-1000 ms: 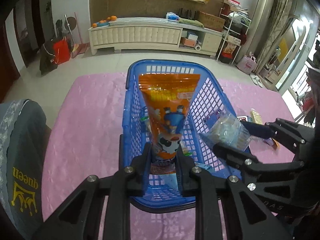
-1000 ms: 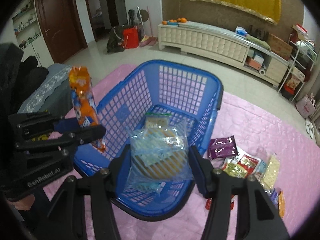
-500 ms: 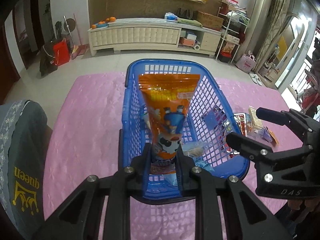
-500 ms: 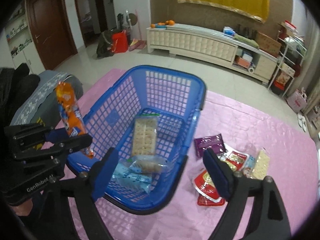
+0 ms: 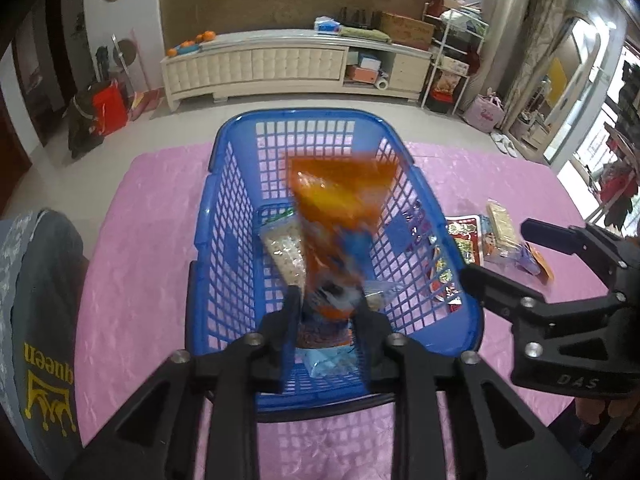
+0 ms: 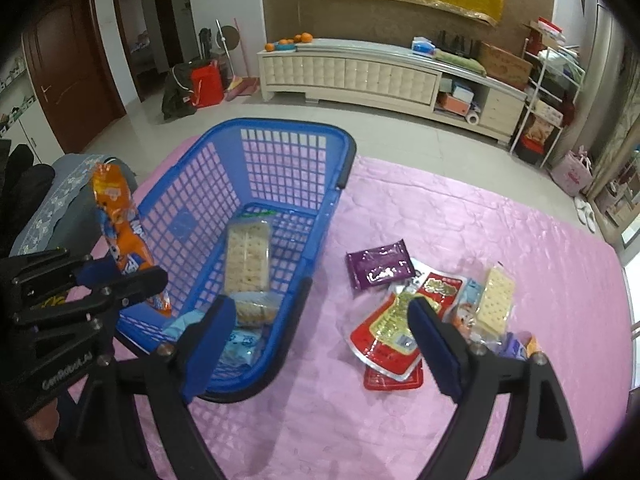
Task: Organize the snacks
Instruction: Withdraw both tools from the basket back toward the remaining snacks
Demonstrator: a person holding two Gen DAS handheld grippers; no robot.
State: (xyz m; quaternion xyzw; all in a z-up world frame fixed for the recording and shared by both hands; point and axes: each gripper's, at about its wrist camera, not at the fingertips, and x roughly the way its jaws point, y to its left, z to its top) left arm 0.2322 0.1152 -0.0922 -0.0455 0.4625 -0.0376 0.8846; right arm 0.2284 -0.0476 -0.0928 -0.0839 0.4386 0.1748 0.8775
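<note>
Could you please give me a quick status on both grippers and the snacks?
Left gripper opening, orange snack bag between its fingers over the blue basket. Right gripper open, empty, above the loose packets. Nothing in the way.

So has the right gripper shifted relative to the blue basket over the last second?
Yes. The right gripper has swung rightward off the blue basket, now straddling its right wall and facing the loose packets on the pink cloth.
</note>
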